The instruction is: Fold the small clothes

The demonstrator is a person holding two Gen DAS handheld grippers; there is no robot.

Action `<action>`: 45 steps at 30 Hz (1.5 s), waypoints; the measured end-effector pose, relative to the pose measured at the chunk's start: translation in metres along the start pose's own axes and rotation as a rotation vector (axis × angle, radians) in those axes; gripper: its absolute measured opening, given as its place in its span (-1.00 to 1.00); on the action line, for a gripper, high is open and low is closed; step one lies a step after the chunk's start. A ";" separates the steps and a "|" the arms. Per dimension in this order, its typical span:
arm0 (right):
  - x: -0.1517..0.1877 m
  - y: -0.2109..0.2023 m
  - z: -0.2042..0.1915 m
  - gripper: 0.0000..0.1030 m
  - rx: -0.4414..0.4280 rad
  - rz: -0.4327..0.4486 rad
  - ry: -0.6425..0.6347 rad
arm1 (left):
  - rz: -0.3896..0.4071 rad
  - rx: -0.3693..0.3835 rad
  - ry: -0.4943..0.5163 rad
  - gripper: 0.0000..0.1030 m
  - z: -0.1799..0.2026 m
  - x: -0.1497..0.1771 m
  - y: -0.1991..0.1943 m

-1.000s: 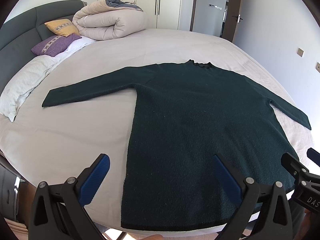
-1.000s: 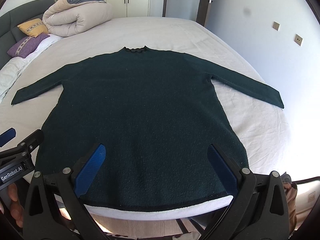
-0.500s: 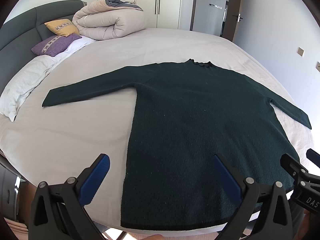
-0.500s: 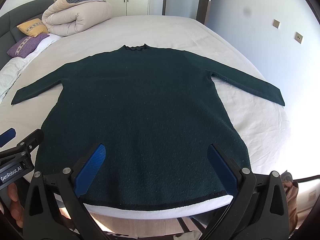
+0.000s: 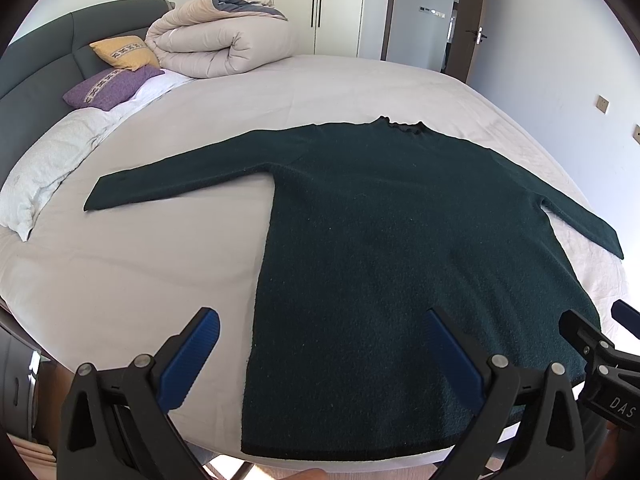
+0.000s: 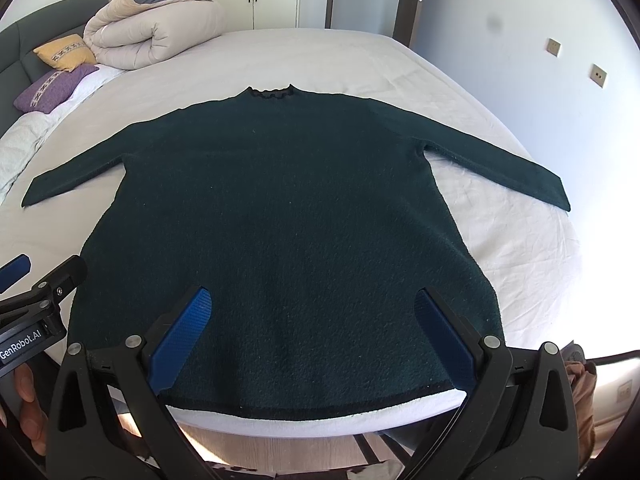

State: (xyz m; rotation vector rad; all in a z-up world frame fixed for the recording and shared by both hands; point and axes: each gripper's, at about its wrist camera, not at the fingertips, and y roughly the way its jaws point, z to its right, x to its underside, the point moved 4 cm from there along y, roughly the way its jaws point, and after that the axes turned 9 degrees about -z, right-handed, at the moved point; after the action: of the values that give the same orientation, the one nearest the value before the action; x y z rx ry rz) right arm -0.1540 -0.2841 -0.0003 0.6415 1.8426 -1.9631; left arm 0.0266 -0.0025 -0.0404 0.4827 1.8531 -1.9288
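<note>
A dark green long-sleeved sweater (image 5: 400,248) lies flat and spread on the white bed (image 5: 140,264), sleeves out to both sides, collar at the far end, hem at the near edge. It also shows in the right wrist view (image 6: 288,220). My left gripper (image 5: 320,344) is open and empty, hovering above the hem's left corner. My right gripper (image 6: 312,320) is open and empty above the hem's right half. Each gripper also shows at the edge of the other's view: the right one (image 5: 600,352), the left one (image 6: 40,292).
A rolled beige duvet (image 5: 220,48) and yellow (image 5: 124,52) and purple (image 5: 108,88) pillows lie at the far left by the grey headboard (image 5: 36,64). A white pillow (image 5: 44,168) lies at the left. Wardrobe doors (image 5: 336,4) and a wall (image 6: 540,60) stand behind and right.
Both grippers stay open and almost still. The sweater has not moved.
</note>
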 end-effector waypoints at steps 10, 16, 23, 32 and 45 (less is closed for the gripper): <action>0.000 0.000 0.001 1.00 0.000 -0.001 0.000 | -0.002 0.000 -0.001 1.00 -0.001 0.002 0.000; 0.001 0.003 0.002 1.00 -0.002 -0.008 0.003 | -0.004 -0.001 -0.001 1.00 -0.001 0.003 0.001; 0.001 0.005 0.003 1.00 -0.003 -0.011 0.004 | -0.006 -0.001 -0.002 1.00 -0.002 0.003 0.002; 0.001 0.009 0.002 1.00 -0.004 -0.018 0.004 | -0.016 0.000 -0.004 1.00 -0.004 0.004 0.004; -0.002 0.018 -0.005 1.00 0.001 -0.044 -0.008 | -0.045 0.001 -0.024 1.00 -0.009 0.000 0.016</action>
State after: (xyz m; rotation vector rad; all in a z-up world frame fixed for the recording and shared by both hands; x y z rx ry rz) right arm -0.1420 -0.2810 -0.0148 0.5978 1.8660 -1.9911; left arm 0.0345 0.0062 -0.0541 0.4200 1.8636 -1.9562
